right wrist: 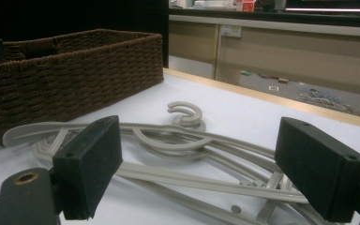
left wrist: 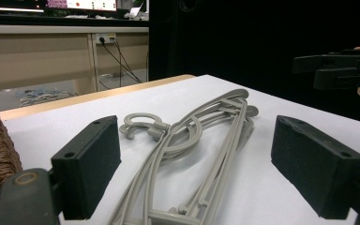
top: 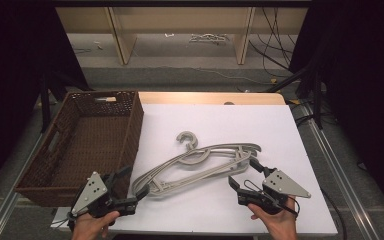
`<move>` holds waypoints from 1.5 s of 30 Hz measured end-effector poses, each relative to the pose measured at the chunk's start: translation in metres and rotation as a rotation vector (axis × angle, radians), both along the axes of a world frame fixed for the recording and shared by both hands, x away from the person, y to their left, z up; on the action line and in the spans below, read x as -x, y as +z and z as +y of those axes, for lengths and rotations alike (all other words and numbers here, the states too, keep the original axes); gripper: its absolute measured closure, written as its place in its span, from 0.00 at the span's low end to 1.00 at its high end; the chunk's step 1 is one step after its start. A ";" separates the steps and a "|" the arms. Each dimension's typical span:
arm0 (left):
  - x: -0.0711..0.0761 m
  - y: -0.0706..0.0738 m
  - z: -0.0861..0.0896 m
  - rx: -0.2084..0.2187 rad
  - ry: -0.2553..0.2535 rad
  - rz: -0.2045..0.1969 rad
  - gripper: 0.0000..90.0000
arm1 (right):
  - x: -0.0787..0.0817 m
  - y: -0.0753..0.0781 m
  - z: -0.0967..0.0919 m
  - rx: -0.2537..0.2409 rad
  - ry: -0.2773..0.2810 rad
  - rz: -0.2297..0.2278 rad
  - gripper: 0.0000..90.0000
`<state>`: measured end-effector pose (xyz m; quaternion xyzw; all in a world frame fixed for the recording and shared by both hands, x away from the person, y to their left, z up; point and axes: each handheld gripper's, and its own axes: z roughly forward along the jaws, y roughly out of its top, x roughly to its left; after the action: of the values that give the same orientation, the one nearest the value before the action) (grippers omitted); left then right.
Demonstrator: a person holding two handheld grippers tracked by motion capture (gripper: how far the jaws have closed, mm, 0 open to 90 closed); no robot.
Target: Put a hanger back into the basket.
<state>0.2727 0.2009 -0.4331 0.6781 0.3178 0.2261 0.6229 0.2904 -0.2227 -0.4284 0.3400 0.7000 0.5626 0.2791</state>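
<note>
A stack of grey plastic hangers [top: 200,162] lies tangled on the white table top [top: 220,120], hooks pointing toward the far side. My left gripper [top: 131,184] stands open at the stack's near left end, and in the left gripper view the hangers [left wrist: 201,140] run between its wide-apart pads [left wrist: 89,164] without being pressed. My right gripper [top: 245,173] is open at the stack's right end. In the right gripper view the hangers [right wrist: 183,140] lie across the space ahead of its pads [right wrist: 321,168]. The right gripper [left wrist: 337,70] also appears far right in the left gripper view.
A brown wicker basket [top: 130,135], empty inside, stands at the table's left, close beside my left gripper; its woven wall [right wrist: 75,70] rises behind the hangers. Cables and wooden furniture legs lie on the floor past the table's far edge.
</note>
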 end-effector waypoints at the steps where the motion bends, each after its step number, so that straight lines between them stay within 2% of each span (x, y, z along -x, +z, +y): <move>1: 0.000 0.000 0.000 -0.001 0.000 0.000 0.17 | 0.000 0.000 0.001 0.000 -0.007 -0.006 0.20; 5: 0.000 0.000 0.000 0.001 0.000 0.002 0.17 | -0.001 -0.001 0.002 0.017 0.013 0.003 0.20; 6: 0.000 0.000 0.000 0.000 -0.001 0.003 0.17 | 0.000 -0.001 0.002 0.036 0.008 0.018 0.19; 8: 0.000 0.000 0.000 -0.002 -0.002 0.003 0.17 | -0.002 -0.003 0.003 0.026 0.013 0.012 0.19; 14: 0.000 0.000 0.000 -0.003 -0.002 0.003 0.17 | -0.003 -0.002 0.004 0.054 0.010 0.023 0.19; 16: 0.000 0.000 0.000 0.000 -0.003 0.002 0.17 | -0.004 -0.002 0.004 0.046 0.007 0.011 0.20; 19: 0.000 0.000 0.000 -0.002 -0.004 0.001 0.17 | -0.005 -0.001 0.004 0.057 0.015 0.009 0.21; 20: 0.000 0.000 0.000 -0.001 -0.005 0.001 0.17 | -0.007 0.000 0.003 0.075 0.019 -0.008 0.21; 22: 0.000 0.000 -0.001 -0.002 -0.005 0.000 0.17 | -0.009 0.001 0.003 0.072 0.051 0.023 0.21; 24: -0.001 0.000 -0.001 -0.005 -0.006 0.001 0.17 | -0.013 0.002 0.002 0.113 0.068 0.018 0.21; 26: 0.000 0.000 -0.001 -0.002 -0.007 0.000 0.18 | -0.018 0.004 0.002 0.128 0.075 0.022 0.21; 33: 0.000 -0.001 -0.002 -0.006 -0.012 0.001 0.18 | -0.033 0.014 0.003 0.149 0.099 0.058 0.21; 34: 0.000 -0.001 -0.002 -0.006 -0.012 0.002 0.18 | -0.037 0.015 0.004 0.163 0.105 0.057 0.22; 35: 0.000 0.000 -0.002 -0.005 -0.012 0.003 0.18 | -0.043 0.017 0.007 0.191 0.117 0.086 0.24; 36: 0.000 0.000 -0.001 -0.004 -0.012 0.001 0.18 | -0.047 0.018 0.008 0.199 0.120 0.101 0.24; 38: 0.000 0.000 -0.001 -0.003 -0.011 0.000 0.18 | -0.050 0.019 0.010 0.210 0.120 0.097 0.24; 39: 0.000 0.000 -0.001 -0.005 -0.012 0.002 0.18 | -0.057 0.022 0.014 0.241 0.137 0.113 0.25; 40: 0.000 0.000 -0.001 -0.005 -0.012 0.002 0.18 | -0.057 0.022 0.014 0.241 0.137 0.113 0.25; 41: 0.000 0.000 -0.001 -0.005 -0.012 0.000 0.18 | -0.064 0.025 0.017 0.272 0.145 0.121 0.27; 45: 0.000 -0.001 -0.002 -0.006 -0.013 0.002 0.18 | -0.076 0.030 0.020 0.296 0.156 0.136 0.27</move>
<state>0.2731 0.1990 -0.4337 0.6821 0.3133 0.2223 0.6222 0.3660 -0.2023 -0.3988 0.2772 0.8167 0.4489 0.2337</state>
